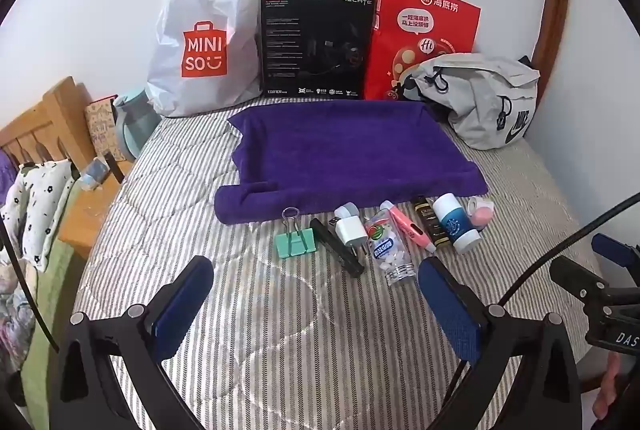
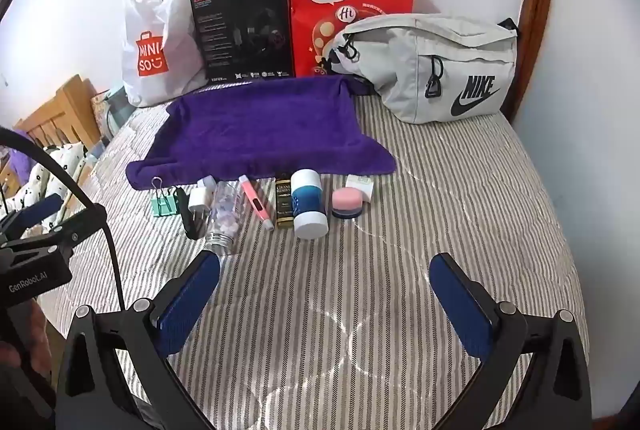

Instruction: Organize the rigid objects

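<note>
This is a home bedroom. A bed with a striped quilted cover [image 2: 400,230] fills both views, and a wooden headboard [image 1: 48,122] stands at its left end beside floral bedding [image 1: 36,206]. Against the white wall lean 1 MINISO shopping bag [image 1: 204,42], 1 black headset box [image 1: 316,46], 1 red paper bag [image 2: 352,10] and a grey Nike waist bag [image 2: 432,66]. What may be a small nightstand [image 1: 88,214] sits left of the bed.

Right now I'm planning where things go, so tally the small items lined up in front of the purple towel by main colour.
Green: 1, binder clip
Black: 2, bar, dark bottle
White: 3, charger, blue-banded bottle, small box
Clear: 1, candy bottle
Pink: 2, pen, round jar
Total: 9
</note>
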Demonstrator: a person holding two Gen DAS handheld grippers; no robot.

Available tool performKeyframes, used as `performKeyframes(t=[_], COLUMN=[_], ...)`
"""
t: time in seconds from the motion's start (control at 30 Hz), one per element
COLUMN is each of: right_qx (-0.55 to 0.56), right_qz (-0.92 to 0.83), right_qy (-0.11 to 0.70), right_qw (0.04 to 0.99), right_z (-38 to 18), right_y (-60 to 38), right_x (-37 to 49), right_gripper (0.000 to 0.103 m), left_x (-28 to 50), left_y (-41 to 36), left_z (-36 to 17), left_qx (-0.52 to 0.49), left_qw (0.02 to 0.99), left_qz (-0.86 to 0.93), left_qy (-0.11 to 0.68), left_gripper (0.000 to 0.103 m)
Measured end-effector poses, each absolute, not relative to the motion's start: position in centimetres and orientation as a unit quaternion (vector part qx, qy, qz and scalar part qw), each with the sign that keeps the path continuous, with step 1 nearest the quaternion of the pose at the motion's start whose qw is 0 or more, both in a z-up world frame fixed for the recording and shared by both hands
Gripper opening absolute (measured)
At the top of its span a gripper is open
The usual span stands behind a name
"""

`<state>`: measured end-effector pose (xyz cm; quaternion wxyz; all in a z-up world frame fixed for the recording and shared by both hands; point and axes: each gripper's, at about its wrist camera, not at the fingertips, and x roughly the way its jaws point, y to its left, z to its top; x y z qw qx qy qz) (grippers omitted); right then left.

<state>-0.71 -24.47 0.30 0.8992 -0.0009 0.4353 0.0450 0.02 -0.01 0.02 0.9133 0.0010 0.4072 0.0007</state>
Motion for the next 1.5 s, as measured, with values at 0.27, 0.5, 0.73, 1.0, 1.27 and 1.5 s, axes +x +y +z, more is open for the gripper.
performKeyframes(t=[0.27, 0.5, 0.73, 1.0, 1.27, 1.5], right_qx=[-0.018, -0.002, -0.008, -0.008, -0.009, -0.008], right_qz=[0.039, 0.053, 0.047, 0.048, 0.051, 0.05], right_qy=[0.448, 0.443, 0.446, 0.446, 0.444, 0.442], right_qw=[0.893, 0.895, 0.894, 0.894, 0.895, 0.895], right_z=[-0.3, -0.4, -0.1, 0.1, 0.2, 0.4], right_y=[-23.9, -24.3, -24.0, -23.8, -23.8, -23.8], right_x=[-0.1, -0.2, 0.0, -0.1, -0.3, -0.4], right_gripper=[0.103, 0.103, 0.103, 0.103, 0.103, 0.103], left_x=[-0.3, 0.2, 0.0, -0.1, -0.2, -0.3], left_y=[-0.2, 0.6, 0.9, 1.1, 1.2, 1.1], left_z=[0.0, 0.0, -0.1, -0.3, -0.2, -0.3], left_qx=[-0.013, -0.017, -0.02, -0.022, -0.021, -0.022], left_qw=[0.917, 0.916, 0.917, 0.917, 0.917, 0.917], left_qz=[-0.003, -0.001, 0.0, 0.002, 0.001, -0.001], left_qy=[0.398, 0.4, 0.399, 0.399, 0.398, 0.399], left_gripper=[0.103, 0.103, 0.103, 0.103, 0.103, 0.103])
